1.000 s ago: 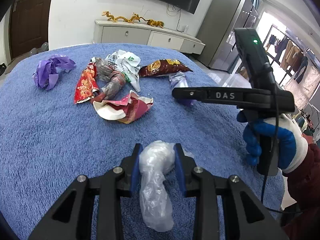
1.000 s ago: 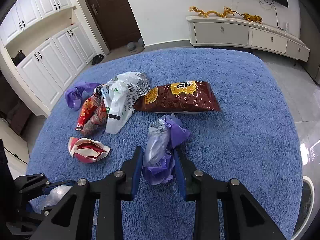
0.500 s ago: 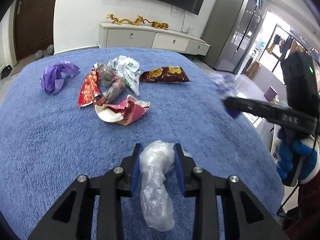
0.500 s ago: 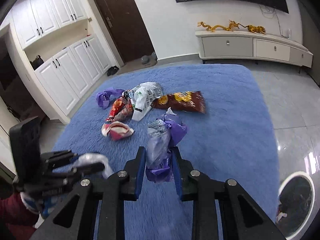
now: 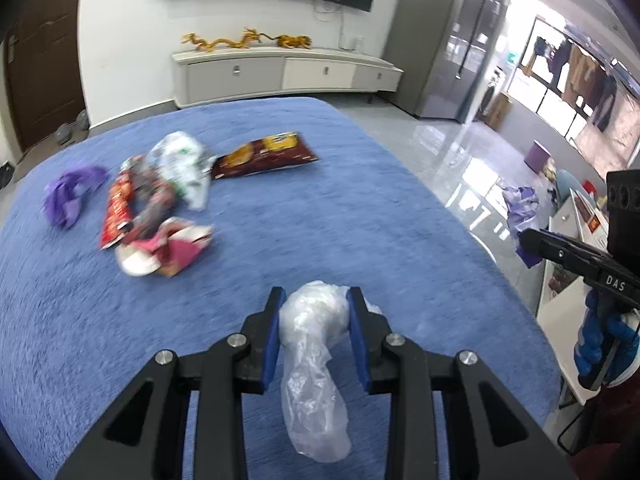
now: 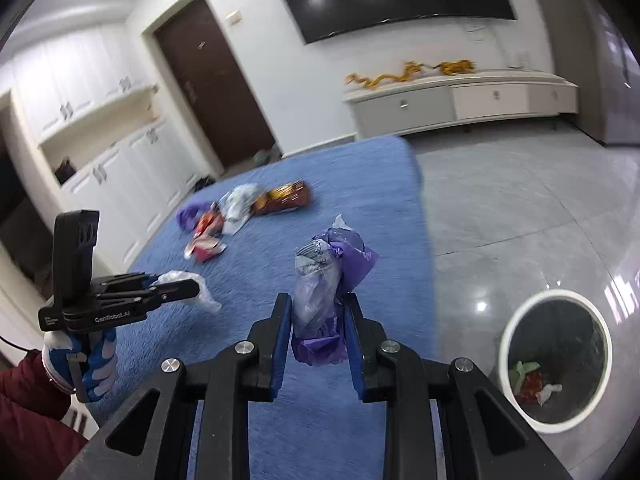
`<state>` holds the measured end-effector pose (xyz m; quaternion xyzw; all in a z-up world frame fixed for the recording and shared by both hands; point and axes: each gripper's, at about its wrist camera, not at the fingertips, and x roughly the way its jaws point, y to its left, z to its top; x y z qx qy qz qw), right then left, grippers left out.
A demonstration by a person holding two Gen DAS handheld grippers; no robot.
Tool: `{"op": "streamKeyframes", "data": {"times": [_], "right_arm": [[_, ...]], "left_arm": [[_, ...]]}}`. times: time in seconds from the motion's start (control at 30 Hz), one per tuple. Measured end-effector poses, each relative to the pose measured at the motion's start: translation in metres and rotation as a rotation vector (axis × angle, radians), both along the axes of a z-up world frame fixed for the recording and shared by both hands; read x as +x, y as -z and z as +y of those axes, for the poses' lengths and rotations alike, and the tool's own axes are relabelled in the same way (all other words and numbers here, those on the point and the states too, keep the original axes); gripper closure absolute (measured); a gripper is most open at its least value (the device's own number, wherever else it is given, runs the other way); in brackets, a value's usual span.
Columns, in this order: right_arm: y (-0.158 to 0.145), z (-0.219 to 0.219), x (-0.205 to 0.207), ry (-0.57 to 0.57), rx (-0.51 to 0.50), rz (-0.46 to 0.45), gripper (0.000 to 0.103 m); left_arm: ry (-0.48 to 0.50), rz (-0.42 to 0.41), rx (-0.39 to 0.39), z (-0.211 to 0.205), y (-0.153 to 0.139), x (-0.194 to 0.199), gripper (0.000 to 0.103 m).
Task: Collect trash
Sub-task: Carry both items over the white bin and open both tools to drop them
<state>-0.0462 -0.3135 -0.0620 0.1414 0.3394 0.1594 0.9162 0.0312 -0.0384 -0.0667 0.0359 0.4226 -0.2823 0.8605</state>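
The left gripper point(image 5: 314, 334) is clamped on a clear bag point(image 5: 312, 364), which hangs from its pads above the blue rug point(image 5: 300, 220); the right gripper point(image 6: 316, 330) pinches a purple wad point(image 6: 324, 296) near the rug's edge, above rug and grey floor point(image 6: 520, 208); a white bin point(image 6: 554, 360) with scraps inside stands on the floor just to its right; farther off on the rug lie a red wrapper point(image 5: 118, 212), a white bag point(image 5: 182, 168), a purple bag point(image 5: 68, 196) and a brown packet point(image 5: 266, 154).

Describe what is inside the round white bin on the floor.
Inside the bin, a green scrap, a red wrapper and a pale crumpled piece lie on its dark liner. The near rim hides the rest of the bottom.
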Motion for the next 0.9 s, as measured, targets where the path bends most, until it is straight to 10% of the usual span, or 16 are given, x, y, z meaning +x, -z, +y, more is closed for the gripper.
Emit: {"op": "streamKeyframes", "data": {"times": [0.9], "right_arm": [[0.074, -0.226, -0.002, 0.520, 0.041, 0.184, 0.076]], "left_arm": [[0.374, 0.122, 0.021, -0.369, 0.006, 0.056, 0.072]]}}
